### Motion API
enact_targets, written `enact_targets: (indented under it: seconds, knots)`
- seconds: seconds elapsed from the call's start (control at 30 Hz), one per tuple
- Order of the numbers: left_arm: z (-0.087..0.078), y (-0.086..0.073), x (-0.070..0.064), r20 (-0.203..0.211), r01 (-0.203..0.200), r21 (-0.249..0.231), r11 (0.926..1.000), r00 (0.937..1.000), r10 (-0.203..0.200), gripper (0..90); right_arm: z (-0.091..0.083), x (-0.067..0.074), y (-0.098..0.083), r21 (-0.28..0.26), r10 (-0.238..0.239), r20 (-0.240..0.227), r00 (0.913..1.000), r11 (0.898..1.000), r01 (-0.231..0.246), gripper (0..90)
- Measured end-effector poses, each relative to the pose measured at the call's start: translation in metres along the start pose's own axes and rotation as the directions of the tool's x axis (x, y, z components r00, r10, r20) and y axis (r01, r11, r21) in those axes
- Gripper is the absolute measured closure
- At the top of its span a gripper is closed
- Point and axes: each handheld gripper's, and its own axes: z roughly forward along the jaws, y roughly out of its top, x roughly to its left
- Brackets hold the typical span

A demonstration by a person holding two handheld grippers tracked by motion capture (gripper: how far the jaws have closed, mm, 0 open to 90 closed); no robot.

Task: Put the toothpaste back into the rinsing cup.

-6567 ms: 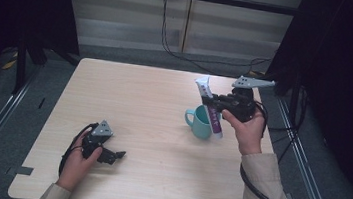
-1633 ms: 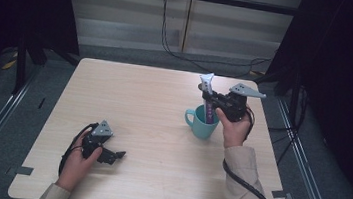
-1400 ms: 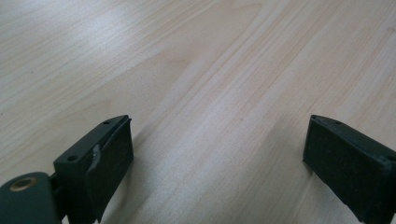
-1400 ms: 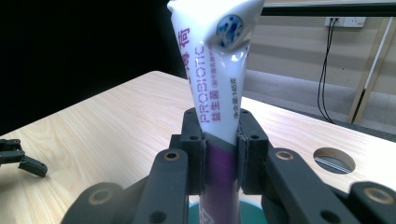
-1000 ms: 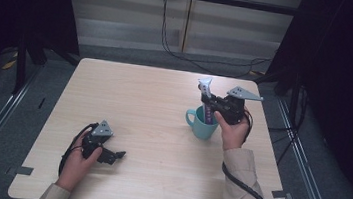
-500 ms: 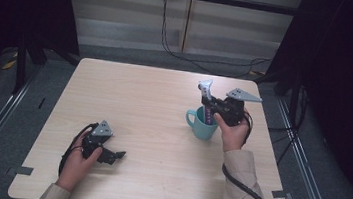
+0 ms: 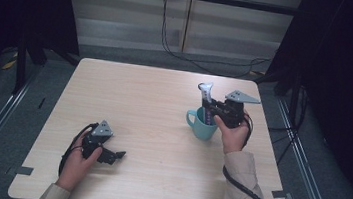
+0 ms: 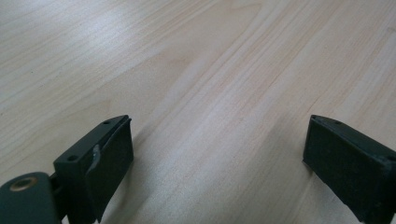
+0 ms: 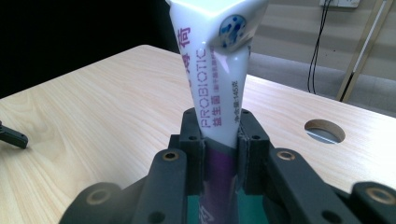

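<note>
The right gripper (image 7: 215,111) was over the teal mug (image 7: 202,125) on the right half of the surface (image 7: 154,97), its fingers (image 9: 191,140) pinching a white and purple tube (image 7: 206,100) low on its body. The tube stood upright, slightly tilted, with its lower end inside the mug and its flat crimped end on top. In the right gripper view the tube (image 9: 217,74) rose between the two black fingers, white above with "PROBIOTIC" printed down it and purple where the fingers pressed on it, and the teal of the mug (image 9: 219,205) showed just under them. A round hole (image 9: 324,130) in the surface lay beyond, to the right in that view. The mug's handle pointed toward the left side of the surface. The left gripper (image 7: 108,154) rested low on the surface near the person's front left, well apart from the mug, held in the left hand (image 7: 77,161). In the left gripper view its fingers (image 8: 112,158) were spread wide with nothing but bare wood grain between them. A cable (image 7: 249,193) trailed from the right gripper down past the sleeve.
</note>
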Motion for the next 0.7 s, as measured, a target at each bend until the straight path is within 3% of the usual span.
enact_targets:
  seconds: [0.7]
  knots:
    - [0.0001, 0.0, -0.0003, -0.002, 0.0, 0.0, 1.0, 1.0, 0.0, 7.9, -0.0001, -0.0015, -0.0035, 0.025, 0.007, 0.0, 1.0, 1.0, -0.007, 72.2]
